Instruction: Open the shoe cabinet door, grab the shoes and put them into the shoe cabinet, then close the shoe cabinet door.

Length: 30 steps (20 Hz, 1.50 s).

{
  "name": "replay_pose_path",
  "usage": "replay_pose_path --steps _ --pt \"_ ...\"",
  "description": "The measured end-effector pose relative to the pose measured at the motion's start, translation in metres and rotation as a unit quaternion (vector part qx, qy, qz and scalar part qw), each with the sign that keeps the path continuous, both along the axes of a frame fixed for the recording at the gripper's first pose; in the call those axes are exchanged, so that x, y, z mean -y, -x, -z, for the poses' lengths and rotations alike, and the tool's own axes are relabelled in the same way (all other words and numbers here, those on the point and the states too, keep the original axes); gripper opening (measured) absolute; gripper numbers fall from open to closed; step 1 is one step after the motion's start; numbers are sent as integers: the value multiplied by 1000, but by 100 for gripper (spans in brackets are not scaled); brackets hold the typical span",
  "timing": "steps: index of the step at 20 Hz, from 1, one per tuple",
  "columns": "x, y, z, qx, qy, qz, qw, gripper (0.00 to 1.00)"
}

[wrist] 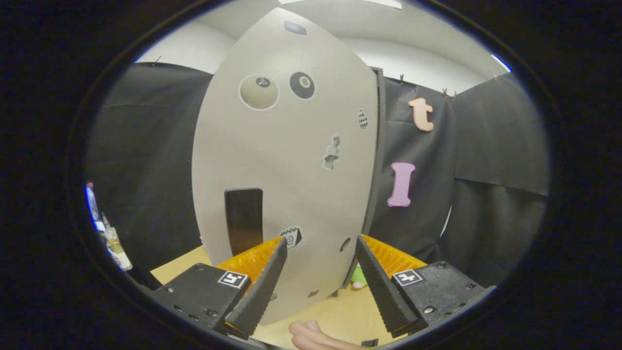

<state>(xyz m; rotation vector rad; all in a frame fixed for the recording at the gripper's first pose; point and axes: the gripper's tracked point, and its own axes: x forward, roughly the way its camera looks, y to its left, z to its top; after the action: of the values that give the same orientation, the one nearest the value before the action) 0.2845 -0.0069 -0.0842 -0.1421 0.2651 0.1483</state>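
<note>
Black cloth is hanging all round the booth, and a pale wooden desk (340, 311) is running underneath me. I am holding the tool (318, 243) with its fingers spread wide and gripping nothing. Standing on the desk just ahead of them is the shoe cabinet (286, 160), its grey door (291, 184) facing me and looking closed or very nearly so, dotted with stickers. A dark upright handle (244, 218) is sitting low on the door, just beyond my left finger. Something small, green and pink (358, 278) is peeking out low at the cabinet's right edge; I cannot tell what it is. The tips of a person's fingers (311, 334) are showing at the near edge, between the tool's fingers.

I am judging the door to be a stiff, light, smooth panel that would slide under the pads, so the handle is the place to take hold. The cabinet itself may be light enough to shift if pulled sharply.
</note>
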Motion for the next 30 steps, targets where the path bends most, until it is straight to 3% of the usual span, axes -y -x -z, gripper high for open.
replay_pose_path --steps 3,8,10,15,25,30 --pt "-44 -13 14 -1 -10 -13 1000 95" --pt "-99 -47 33 -1 -26 6 1000 99" --pt "-109 -58 31 7 -22 23 999 95" --pt "-107 -66 27 49 -2 46 998 97" --pt "-68 0 21 77 10 99 992 99" --pt "-73 47 32 76 5 88 993 99"
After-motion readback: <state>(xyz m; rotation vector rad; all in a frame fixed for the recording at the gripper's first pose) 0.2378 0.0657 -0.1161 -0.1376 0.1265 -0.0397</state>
